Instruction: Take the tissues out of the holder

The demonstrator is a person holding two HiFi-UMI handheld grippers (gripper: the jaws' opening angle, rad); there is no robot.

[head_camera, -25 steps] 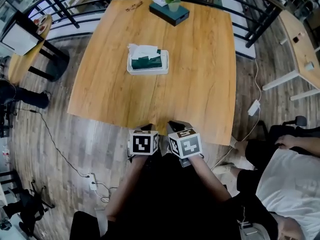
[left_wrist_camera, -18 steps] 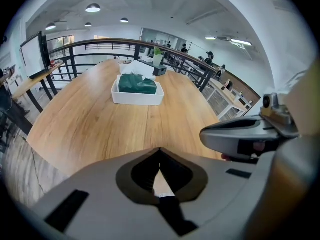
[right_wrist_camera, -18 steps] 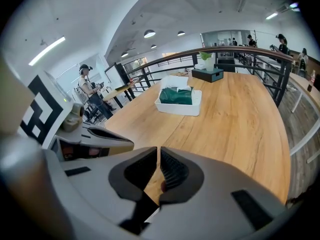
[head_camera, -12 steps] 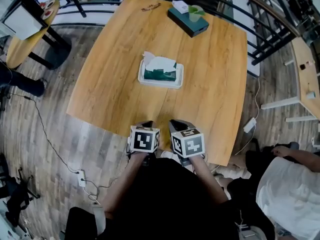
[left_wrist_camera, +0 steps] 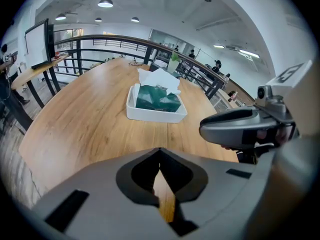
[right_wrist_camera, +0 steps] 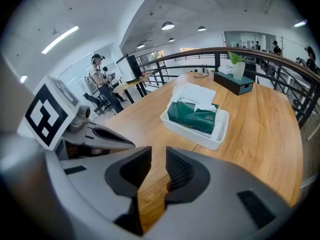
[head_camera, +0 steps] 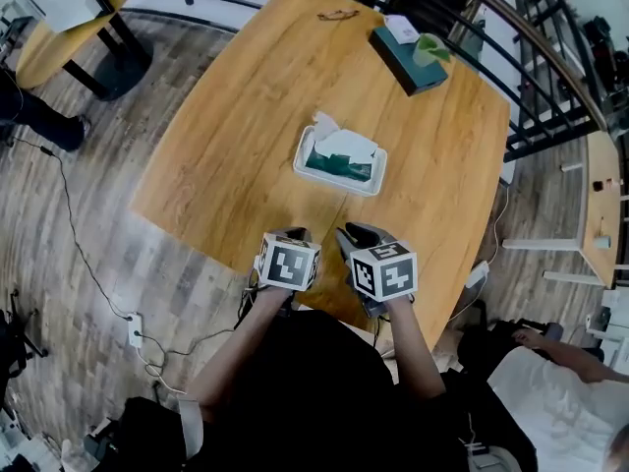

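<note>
A shallow white rectangular holder [head_camera: 334, 178] sits near the middle of the wooden counter [head_camera: 231, 146]. In it lies a dark green pack of tissues [head_camera: 334, 163], with a crumpled white sheet [head_camera: 346, 144] standing up out of its top. Both tools hover at the counter's near edge, well apart from the holder. The left tool [head_camera: 295, 234] has its jaws together, empty. The right tool [head_camera: 356, 232] has its jaws slightly apart, having just been opening, with nothing between them.

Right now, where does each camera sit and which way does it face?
Head view: on the person's head, looking down on table, holder, forearms, left gripper, right gripper.
Left gripper view: rides that gripper, past shut jaws toward holder.
Right gripper view: rides that gripper; empty jaws, just opening, face holder.
All share the holder.
</note>
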